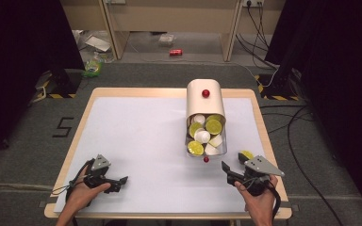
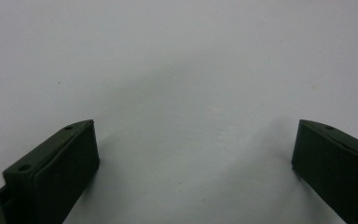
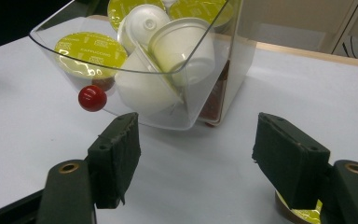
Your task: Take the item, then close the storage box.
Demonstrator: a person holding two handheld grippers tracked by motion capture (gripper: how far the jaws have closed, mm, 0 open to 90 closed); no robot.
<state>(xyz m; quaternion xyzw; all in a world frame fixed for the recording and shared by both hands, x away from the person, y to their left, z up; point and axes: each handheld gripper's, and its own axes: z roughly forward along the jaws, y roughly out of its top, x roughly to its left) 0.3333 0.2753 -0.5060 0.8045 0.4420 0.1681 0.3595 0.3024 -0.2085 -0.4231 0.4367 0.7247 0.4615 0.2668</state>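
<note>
Count: one capsule dispenser [image 1: 205, 101] with a beige hood and a clear pull-out drawer [image 1: 206, 151]; two red knobs, one on the hood [image 1: 205, 93] and one on the drawer front [image 1: 206, 159]; one loose capsule [image 1: 246, 154] on the table [image 1: 141, 141]; two tongs, one in each hand.

Drawer contents: in the high view about seven capsules show, roughly three with yellow-green foil lids up and four showing white bodies; those under the hood cannot be counted for certain. In the right gripper view one foil lid [image 3: 90, 52] lies flat just above the drawer knob [image 3: 92, 98], with white cups [image 3: 182, 46] tipped against the clear wall beside it.

Left tongs [image 1: 124, 179]: held low near the front left of the table, well apart from the dispenser. In the left gripper view the jaws stand wide apart over bare white table [image 2: 177, 93], nothing between them, nothing touched.

Right tongs [image 1: 225, 166]: held just in front of the drawer, at the front right of the table. In the right gripper view the jaws are partly open with only table surface between them. The loose capsule [image 3: 303, 212], yellow-green foil up, lies on the table just behind the right-hand jaw, outside the gap; whether the jaw touches it cannot be told. The drawer [image 3: 135, 100] stands pulled out, close ahead of the jaw tips, not touched.
</note>
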